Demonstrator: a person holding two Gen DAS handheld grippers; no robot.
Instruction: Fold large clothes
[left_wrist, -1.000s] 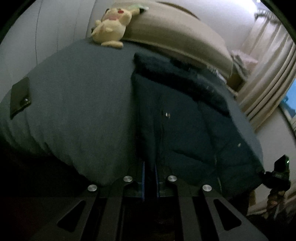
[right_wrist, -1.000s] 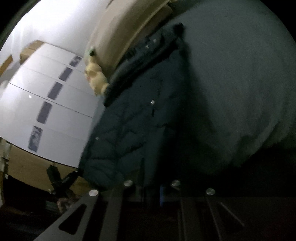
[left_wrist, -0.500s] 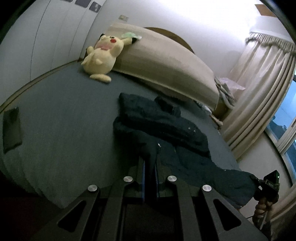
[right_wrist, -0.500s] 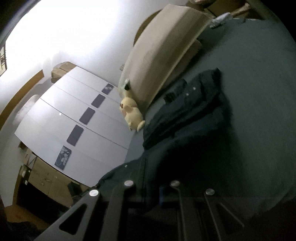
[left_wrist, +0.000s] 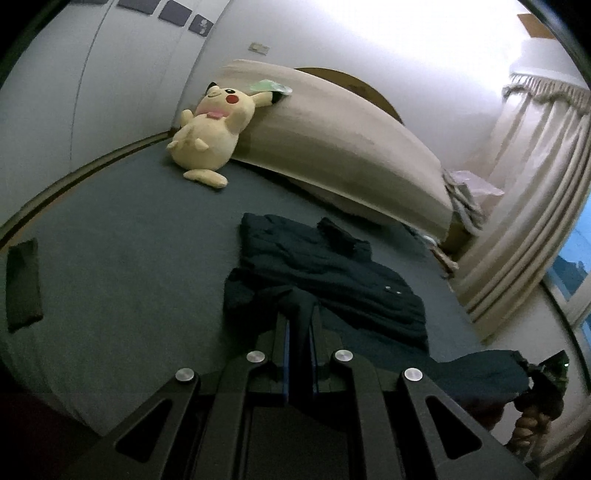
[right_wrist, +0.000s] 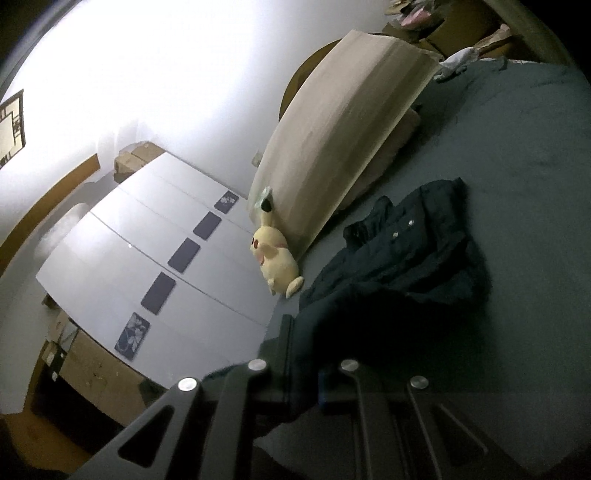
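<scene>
Dark padded jacket (left_wrist: 325, 273): lies rumpled on the grey bed cover (left_wrist: 122, 254), right of centre in the left wrist view, snap studs showing on its front. Near hem lifted off the cover at two places.
Left gripper (left_wrist: 298, 321): fingers pressed together, pinching a raised fold of the jacket's near edge.
Right gripper (right_wrist: 303, 365): fingers closed on dark jacket cloth that drapes over them; also seen at the far right of the left wrist view, holding a stretched corner beyond the bed's edge.
Yellow plush toy (left_wrist: 212, 133): leans on the beige pillow roll (left_wrist: 343, 147) at the head end, well apart from the jacket.
Dark flat item (left_wrist: 24, 282): near the left edge.
Bare cover: broad to the jacket's left.
Curtain (left_wrist: 524, 206): beside the bed's right edge.
</scene>
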